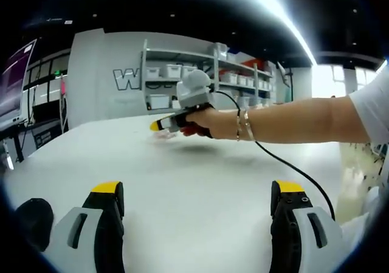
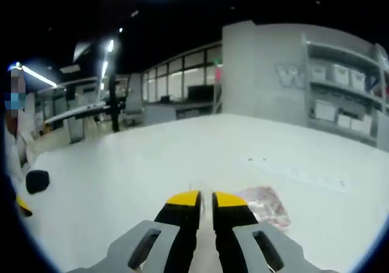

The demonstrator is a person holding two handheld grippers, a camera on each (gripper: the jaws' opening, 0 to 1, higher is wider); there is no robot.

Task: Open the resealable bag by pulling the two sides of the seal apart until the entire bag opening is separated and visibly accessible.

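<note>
While nearly pressed together low over the bag [image 2: 265, 205] (probably pinching one seal side), right gripper [image 2: 206, 200]; left gripper [image 1: 197, 194] spread, waiting.

Place: lab or workshop hall | my cues: shelving [image 1: 200, 72] stacked with storage bins [image 2: 346, 73], glass-walled offices [image 2: 182, 81], white worktable [image 1: 200, 176]

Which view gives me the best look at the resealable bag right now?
The right gripper view: the resealable bag lies flat on the white table beside the nearly closed right gripper. In the left gripper view it's just a faint blur at that gripper's tips.
</note>
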